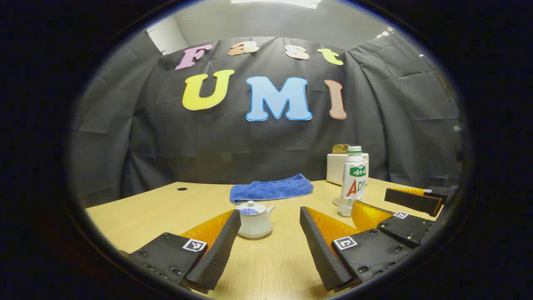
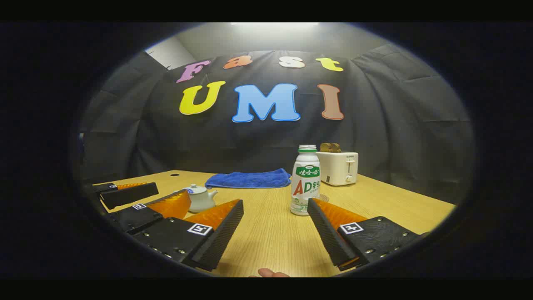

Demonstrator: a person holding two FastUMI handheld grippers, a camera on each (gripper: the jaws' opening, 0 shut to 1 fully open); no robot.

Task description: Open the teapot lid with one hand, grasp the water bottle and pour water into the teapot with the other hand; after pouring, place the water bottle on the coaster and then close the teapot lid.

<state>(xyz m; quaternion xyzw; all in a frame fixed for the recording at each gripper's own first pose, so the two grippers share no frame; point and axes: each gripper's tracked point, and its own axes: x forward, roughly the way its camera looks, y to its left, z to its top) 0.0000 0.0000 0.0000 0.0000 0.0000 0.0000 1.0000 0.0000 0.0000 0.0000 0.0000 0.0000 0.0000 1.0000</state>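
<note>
Glazed round teapot [image 1: 255,219] between ribbed left claw [image 1: 270,237] fingers

A small white teapot [image 1: 255,220] sat upright on the table, its blue-patterned lid [image 1: 250,207] on, spout pointing right. Off to its right a capped white bottle [image 2: 305,180] stood upright beside a coaster [image 2: 323,198].

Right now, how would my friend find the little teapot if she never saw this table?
Start at the wooden table and find the blue towel folded near the back. Just in front of it sits the teapot, lid on. It is the small, round white thing with a short spout, far squatter than the tall bottle.
</note>
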